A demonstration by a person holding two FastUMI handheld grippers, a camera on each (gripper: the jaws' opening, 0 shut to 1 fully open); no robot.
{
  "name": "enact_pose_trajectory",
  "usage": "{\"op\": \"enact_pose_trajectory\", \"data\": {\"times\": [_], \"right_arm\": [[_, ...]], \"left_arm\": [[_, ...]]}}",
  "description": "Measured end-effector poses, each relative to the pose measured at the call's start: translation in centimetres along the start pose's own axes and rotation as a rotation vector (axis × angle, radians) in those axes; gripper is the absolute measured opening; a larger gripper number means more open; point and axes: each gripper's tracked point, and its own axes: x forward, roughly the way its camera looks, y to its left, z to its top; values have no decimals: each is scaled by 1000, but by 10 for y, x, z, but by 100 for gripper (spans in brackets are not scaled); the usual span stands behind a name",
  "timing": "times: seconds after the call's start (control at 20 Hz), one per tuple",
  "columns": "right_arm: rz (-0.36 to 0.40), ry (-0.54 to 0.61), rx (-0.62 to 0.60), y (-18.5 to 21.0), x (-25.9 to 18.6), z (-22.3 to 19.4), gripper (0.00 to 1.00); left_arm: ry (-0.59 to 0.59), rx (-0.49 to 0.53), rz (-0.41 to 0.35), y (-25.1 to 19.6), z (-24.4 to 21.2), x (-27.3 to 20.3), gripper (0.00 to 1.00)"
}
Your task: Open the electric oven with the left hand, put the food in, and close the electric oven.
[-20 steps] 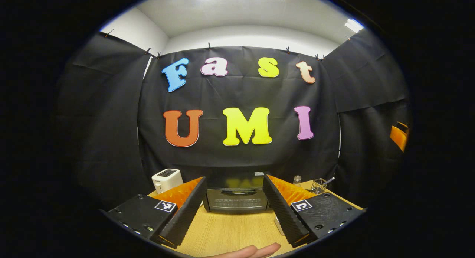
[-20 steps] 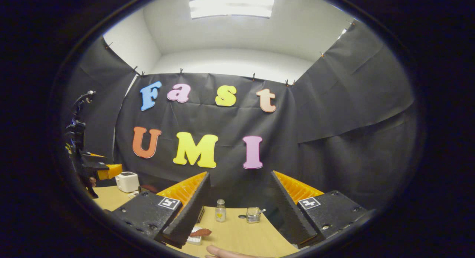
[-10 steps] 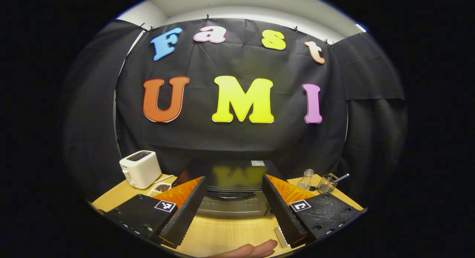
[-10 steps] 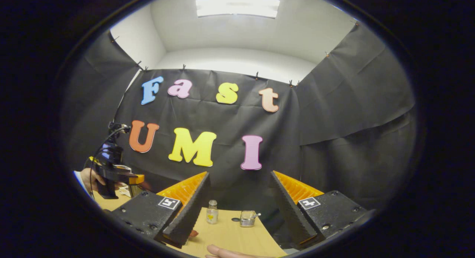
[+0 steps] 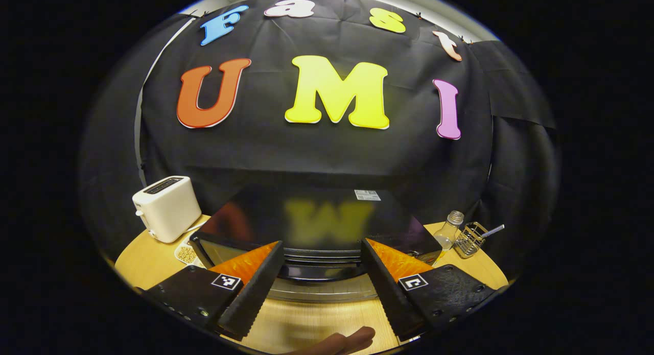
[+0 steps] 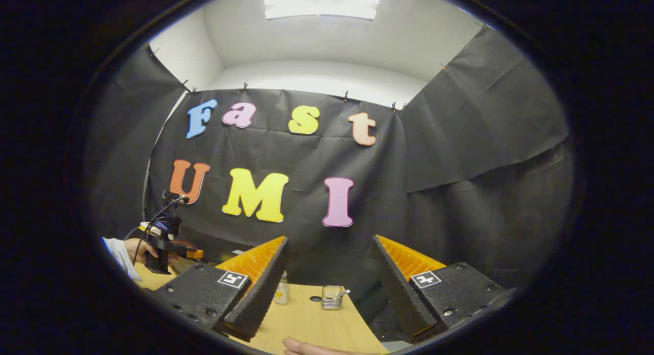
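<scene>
Left gripper view: my left gripper [image 5: 321, 273] hangs with fingers wide, empty, over the closed oven [image 5: 317, 227] mid-worktop, lined up for its door handle. My right gripper [image 6: 329, 288] waits spread, empty.

Black-bodied tongs [image 5: 321, 288] with square tag markers, screws, a looping cable; white sleeve [image 6: 118, 255].

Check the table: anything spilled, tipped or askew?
Nothing stands out. The oven sits square with its door shut, the toaster upright to one side, the glass bottle and wire holder upright to the other. The left tool is open, fingers flanking the oven's handle.
</scene>
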Motion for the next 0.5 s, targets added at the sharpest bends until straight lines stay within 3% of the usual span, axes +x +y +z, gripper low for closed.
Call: {"op": "enact_pose_trajectory", "data": {"times": [0.15,0.5], "right_arm": [[-26,35,-16,-6,-2,-9,98],[-23,48,-22,-4,-6,-5,100]], "left_arm": [[-17,85,32,11,3,-1,95],[-21,81,3,9,-4,-5,95]]}}
